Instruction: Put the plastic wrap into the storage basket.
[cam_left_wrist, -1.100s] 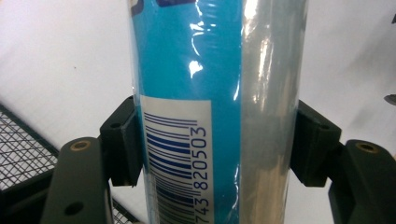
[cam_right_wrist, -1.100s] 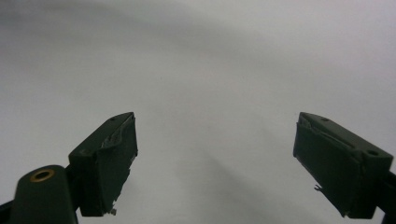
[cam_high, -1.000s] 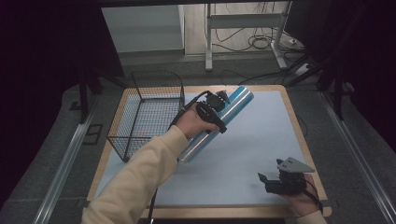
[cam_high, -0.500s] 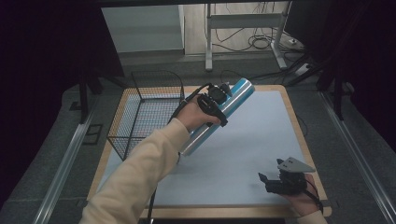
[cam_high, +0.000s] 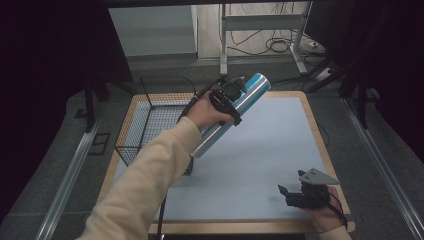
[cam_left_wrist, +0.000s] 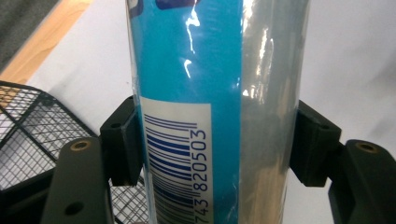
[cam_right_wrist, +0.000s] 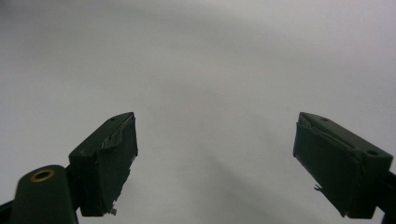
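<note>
Left gripper view: my jaws clamp a blue-and-silver tube (cam_left_wrist: 215, 112) whose white barcode label reads "743 820503" along its edge.

In the high view my left gripper (cam_high: 231, 98) holds that tube tilted in the air over the table's (cam_high: 280, 145) far left part, its blue end toward the far edge, just beside the wire basket (cam_high: 150, 120); my sleeve reaches in from the near-left corner. My right gripper (cam_high: 295, 196) rests at the near-right corner, jaws apart with nothing between them.

Cream long sleeve (cam_high: 145, 170); blk grippers w/ brass screws, grey 3-corner plate (cam_high: 316, 176).
</note>
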